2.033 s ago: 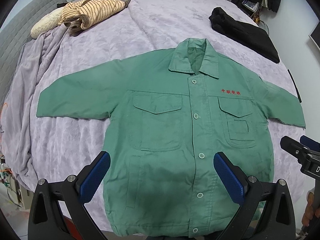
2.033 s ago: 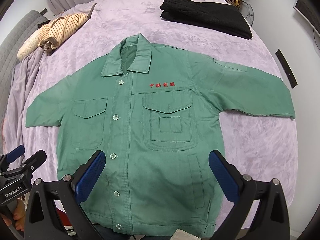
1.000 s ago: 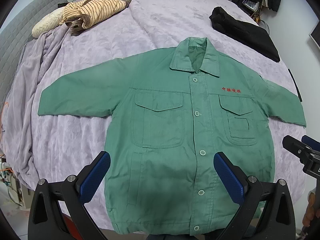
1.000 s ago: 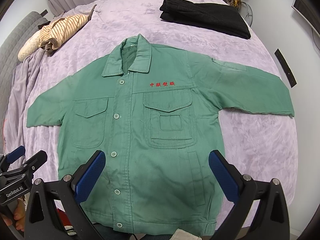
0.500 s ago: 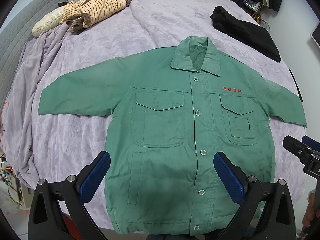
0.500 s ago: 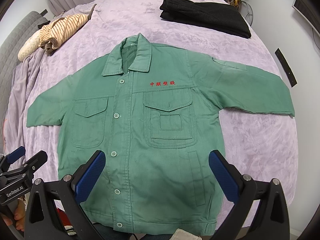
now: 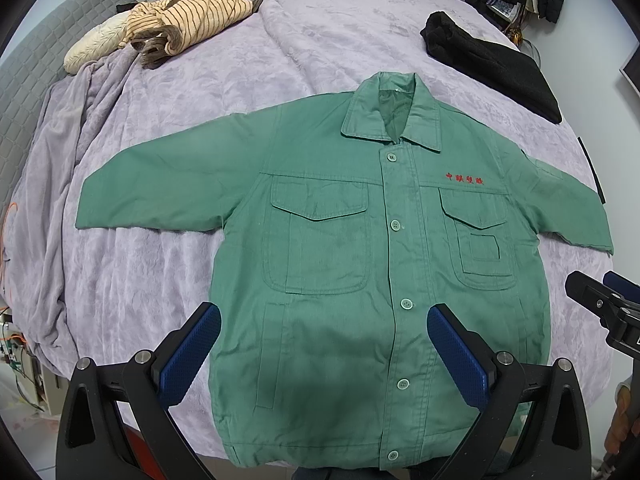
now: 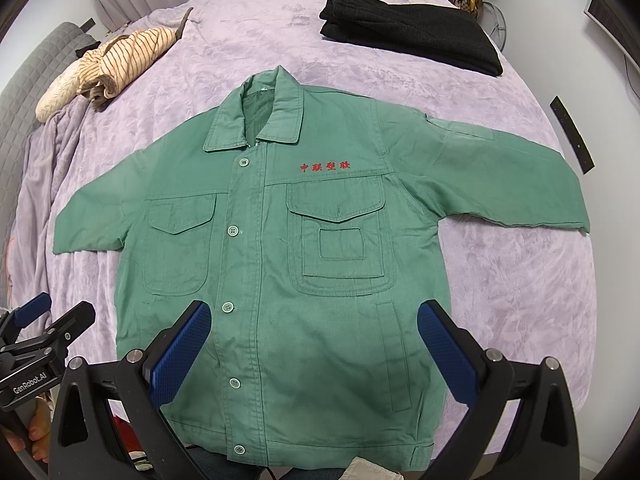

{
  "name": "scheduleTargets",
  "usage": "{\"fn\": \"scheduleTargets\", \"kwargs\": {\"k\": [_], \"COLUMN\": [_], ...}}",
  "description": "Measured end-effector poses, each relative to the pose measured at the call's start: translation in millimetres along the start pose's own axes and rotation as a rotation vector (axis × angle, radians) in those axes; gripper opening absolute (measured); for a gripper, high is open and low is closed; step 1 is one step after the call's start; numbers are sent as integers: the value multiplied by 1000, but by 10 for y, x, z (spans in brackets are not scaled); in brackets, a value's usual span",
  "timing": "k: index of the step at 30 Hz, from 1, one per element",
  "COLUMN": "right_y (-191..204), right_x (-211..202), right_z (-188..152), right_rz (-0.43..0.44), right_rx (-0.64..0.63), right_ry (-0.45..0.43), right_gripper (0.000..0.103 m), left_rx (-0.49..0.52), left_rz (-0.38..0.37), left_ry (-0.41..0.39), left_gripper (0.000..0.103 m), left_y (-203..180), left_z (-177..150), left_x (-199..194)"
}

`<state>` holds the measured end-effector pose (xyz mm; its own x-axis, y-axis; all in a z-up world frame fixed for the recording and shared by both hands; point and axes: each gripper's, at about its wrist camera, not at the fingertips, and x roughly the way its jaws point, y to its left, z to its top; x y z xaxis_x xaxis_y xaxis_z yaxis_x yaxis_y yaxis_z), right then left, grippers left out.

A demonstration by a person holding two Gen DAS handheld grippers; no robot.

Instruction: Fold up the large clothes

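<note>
Left tool (image 7: pixel 323 354) spread wide, nothing between its blue pads (image 7: pixel 191 354), hanging above the lower front of the green jacket (image 7: pixel 340 280). Right tool (image 8: pixel 312 350) likewise wide & empty, over the jacket's hem area, w/ the left tool seen at its lower left.

Jacket lies flat, front up, buttoned, on the bed's lilac blanket (image 8: pixel 520 280); hem at the near bed edge, both sleeves spread out sideways, collar pointing away. Red embroidered characters (image 8: pixel 325 167) sit above one chest pocket.

Further back: folded black garment (image 8: pixel 412 36) far right, well apart from the collar. Striped beige top (image 7: pixel 192 20) bunched at far left, by a grey headboard (image 7: pixel 40 60).
</note>
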<state>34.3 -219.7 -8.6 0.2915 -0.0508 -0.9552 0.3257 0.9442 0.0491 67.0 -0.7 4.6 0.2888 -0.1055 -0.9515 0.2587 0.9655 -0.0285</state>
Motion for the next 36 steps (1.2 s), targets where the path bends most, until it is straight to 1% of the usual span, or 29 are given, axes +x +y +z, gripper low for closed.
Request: {"fn": "scheduleTargets", "kwargs": {"k": [21, 28, 36], "right_y": [9, 6, 26], "right_x": [-10, -15, -44], "right_z": [-13, -11, -48], "right_rz": [4, 5, 11], "right_rx": [2, 3, 0], "right_ry": [-1, -1, -8], "right_gripper": [103, 103, 103], "left_rx": [-1, -6, 7], "left_rz": [3, 9, 13], "left_ry": [1, 0, -11], "left_gripper": [103, 103, 103], "left_y": [-7, 34, -30], "left_z": [10, -62, -22], "left_x": [-2, -4, -23]}}
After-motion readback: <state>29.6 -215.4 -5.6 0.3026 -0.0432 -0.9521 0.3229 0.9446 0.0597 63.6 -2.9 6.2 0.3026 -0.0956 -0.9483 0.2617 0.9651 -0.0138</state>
